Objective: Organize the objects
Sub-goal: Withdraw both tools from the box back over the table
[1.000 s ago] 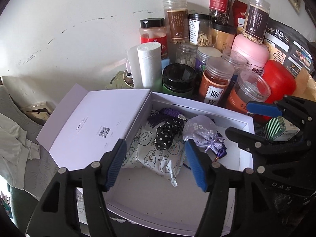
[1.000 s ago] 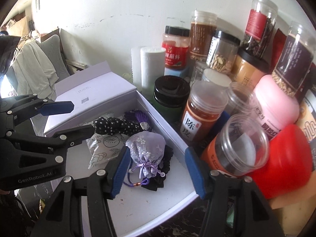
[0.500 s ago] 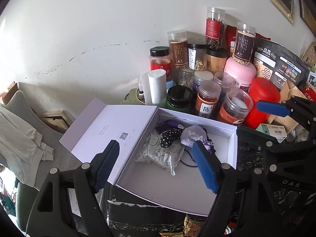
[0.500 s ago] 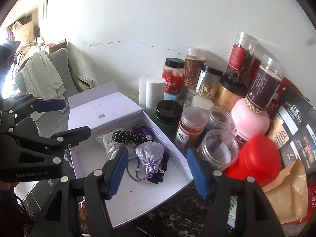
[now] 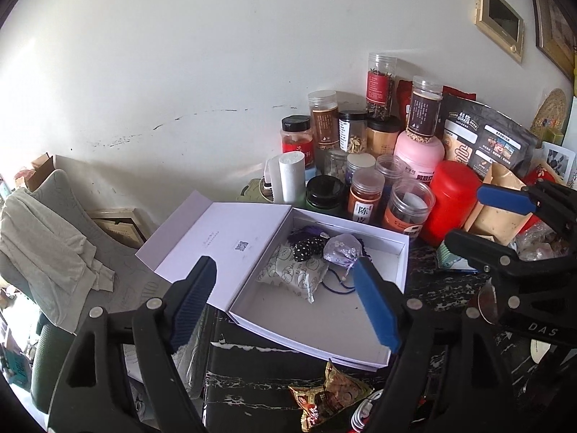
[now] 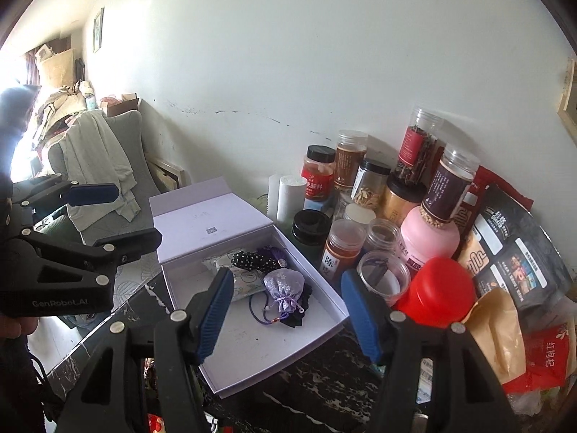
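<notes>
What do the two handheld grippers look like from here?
Both are black plastic frames with silver rivets and ribbed blue pads. The left gripper reads "GenRobot.AI" in the right wrist view; the right gripper shows "DAS" in the left wrist view. No cables visible.

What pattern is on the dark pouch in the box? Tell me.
White polka dots on black pouch; clearest in the right wrist view.

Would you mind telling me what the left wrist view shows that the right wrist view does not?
Only the left wrist view shows the wall panel and the crumpled snack wrapper in front of the box. Only the right wrist view shows the cluttered room corner by the bright window. Both show the open lavender box, the purple pouch, and the red jar.
</notes>
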The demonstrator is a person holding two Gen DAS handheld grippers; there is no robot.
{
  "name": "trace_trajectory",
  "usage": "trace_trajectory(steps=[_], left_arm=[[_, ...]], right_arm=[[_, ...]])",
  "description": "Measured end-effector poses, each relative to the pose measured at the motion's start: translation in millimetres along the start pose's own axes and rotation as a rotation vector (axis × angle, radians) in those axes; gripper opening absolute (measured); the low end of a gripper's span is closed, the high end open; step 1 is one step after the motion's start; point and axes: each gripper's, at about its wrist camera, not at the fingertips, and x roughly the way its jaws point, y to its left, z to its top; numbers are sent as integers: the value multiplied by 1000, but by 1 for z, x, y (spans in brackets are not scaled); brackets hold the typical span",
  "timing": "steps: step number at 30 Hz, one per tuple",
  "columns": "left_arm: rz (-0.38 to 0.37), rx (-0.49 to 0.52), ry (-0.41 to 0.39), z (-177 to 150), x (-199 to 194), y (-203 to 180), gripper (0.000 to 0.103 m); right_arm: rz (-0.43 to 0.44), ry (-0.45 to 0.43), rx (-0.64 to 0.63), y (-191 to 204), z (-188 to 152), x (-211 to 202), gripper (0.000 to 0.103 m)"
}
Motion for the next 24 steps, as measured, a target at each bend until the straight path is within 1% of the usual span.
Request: trace_trajectory(steps=[7,13,24], left_arm=[[18,-10,-36,-11,-48,-3,78],[29,-13,-42,-26,-80,-8,79],[34,-10,-41,-67,-118,-24,80]], right_arm=[[2,-30,-11,6,-9,-37,63],[2,-50,-18,11,-23,-65,63],[12,-51,-40,24,-61,-97,63]])
